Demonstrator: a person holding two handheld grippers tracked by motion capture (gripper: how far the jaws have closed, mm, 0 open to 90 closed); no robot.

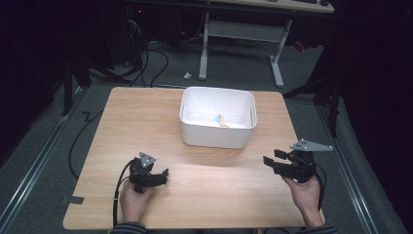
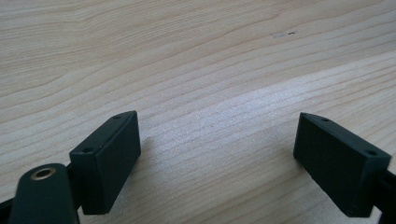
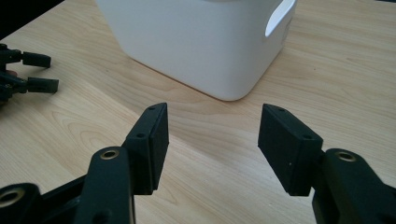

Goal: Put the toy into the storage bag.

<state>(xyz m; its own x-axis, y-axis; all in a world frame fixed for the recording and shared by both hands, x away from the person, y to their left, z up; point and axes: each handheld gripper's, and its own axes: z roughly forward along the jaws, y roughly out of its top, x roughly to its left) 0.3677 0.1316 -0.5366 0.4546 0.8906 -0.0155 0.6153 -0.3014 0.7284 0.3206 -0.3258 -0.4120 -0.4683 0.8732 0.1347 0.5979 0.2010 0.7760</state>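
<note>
Wooden table [image 1: 204,195] | white bin [image 1: 217,117] centre | left gripper [image 2: 217,154] agape | right gripper [image 3: 212,140] agape

We see a dim room, near-black edges | light falls from above onto the wooden table [image 1: 204,190] | the white bin [image 1: 217,117] glares, slightly overexposed | soft sheen on the grain | close jaws a little soft.

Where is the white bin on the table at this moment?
In the high view, the white bin stands on the far middle part of the wooden table, beyond both hands. In the right gripper view it is straight ahead of the open claw.
</note>
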